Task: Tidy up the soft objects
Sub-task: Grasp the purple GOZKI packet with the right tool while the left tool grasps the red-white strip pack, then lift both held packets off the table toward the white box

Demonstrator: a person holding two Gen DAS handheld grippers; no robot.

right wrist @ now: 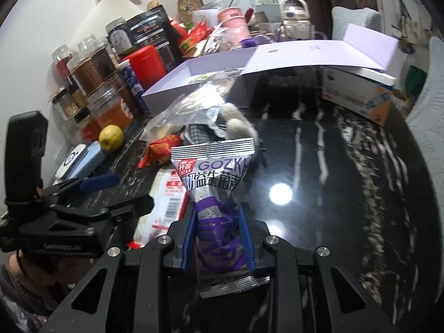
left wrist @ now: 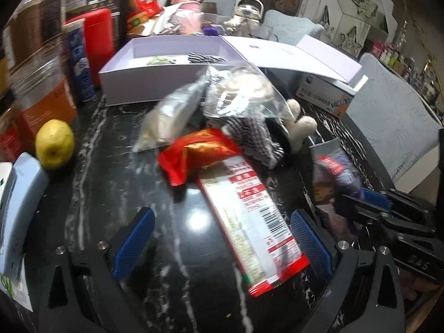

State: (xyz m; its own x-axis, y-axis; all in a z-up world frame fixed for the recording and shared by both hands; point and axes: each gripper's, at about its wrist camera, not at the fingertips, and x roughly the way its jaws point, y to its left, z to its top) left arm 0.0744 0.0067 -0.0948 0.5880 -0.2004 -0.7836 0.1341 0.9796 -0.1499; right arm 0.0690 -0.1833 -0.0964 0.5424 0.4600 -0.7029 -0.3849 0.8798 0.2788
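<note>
- The dark marbled surface (right wrist: pixel 347 166) carries everything; clutter crowds its far and left sides, while the near right part is bare and glossy
- The pale lilac box (left wrist: pixel 144 83) stands open at the far side, lid folded off to the right; something green and something striped lie inside, too blurred to name
- A clear bag holding a plush toy (left wrist: pixel 238 91) leans between the box and the claws, its striped cloth and white paws spilling toward the near edge
- The long red-and-white packet (left wrist: pixel 249 216) lies flat, long axis running from the left claw (left wrist: pixel 222 238) away toward the box; the left claw's blue pads straddle its near end wide apart, released, touching nothing I can make out
- The silver-and-purple snack pouch (right wrist: pixel 219 194) is pinched at its waist by the right claw (right wrist: pixel 219 238), clenched on it, long axis pointing forward along the fingers toward the box
- My judgement: the box lies straight ahead and slightly left of the right claw, so carrying the pouch forward over the plush bag is the turn that matters
- The pouch's near end is cut off by the claw body; motion blur smears most labels
</note>
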